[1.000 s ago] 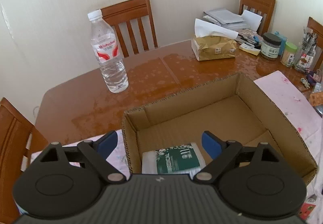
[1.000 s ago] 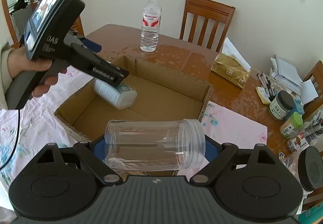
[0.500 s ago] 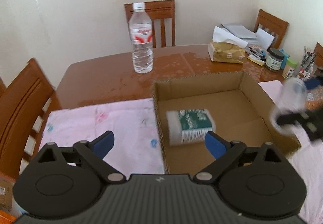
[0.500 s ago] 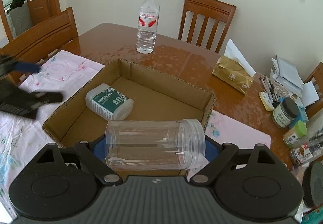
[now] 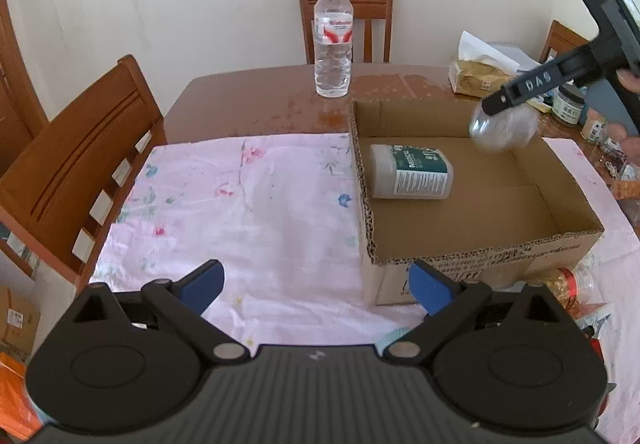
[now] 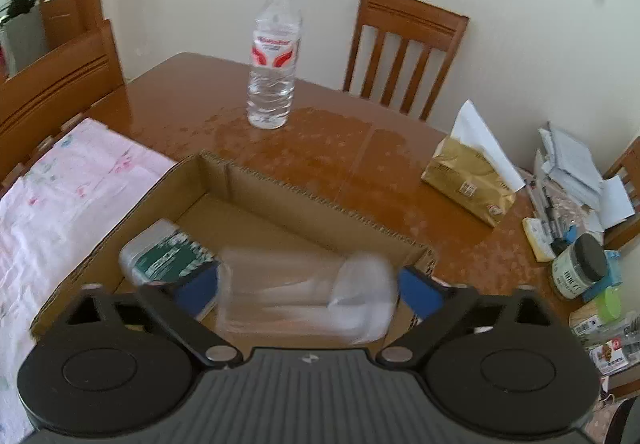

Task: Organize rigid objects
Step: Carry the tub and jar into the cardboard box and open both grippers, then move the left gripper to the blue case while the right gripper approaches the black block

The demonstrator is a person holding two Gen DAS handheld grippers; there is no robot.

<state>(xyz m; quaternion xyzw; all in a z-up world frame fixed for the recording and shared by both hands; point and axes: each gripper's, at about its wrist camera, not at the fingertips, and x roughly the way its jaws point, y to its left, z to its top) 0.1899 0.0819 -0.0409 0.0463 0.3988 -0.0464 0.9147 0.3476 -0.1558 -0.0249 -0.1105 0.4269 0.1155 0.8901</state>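
Note:
An open cardboard box [image 5: 472, 248] [image 6: 312, 199] sits on the table. A white bottle with a green label [image 5: 412, 171] [image 6: 168, 256] lies on its side inside, by the left wall. My right gripper [image 6: 308, 290] is over the box, and a clear plastic jar [image 6: 308, 300] lies blurred between its blue fingers [image 6: 420, 292], which stand apart from it. In the left wrist view the jar [image 5: 500, 127] hangs below the right gripper, above the box. My left gripper [image 5: 316, 286] is open and empty over the pink cloth [image 5: 240, 211], left of the box.
A water bottle [image 5: 333, 39] [image 6: 274, 55] stands behind the box. A tissue pack [image 6: 468, 179], papers, pens and small jars [image 6: 580, 268] crowd the table's right side. Wooden chairs [image 5: 76, 163] stand at the left and far sides. A packet [image 5: 568, 284] lies by the box's near right corner.
My right gripper moved down over the box and its fingers spread; the jar now looks blurred and loose. My left gripper pulled back and left, away from the box.

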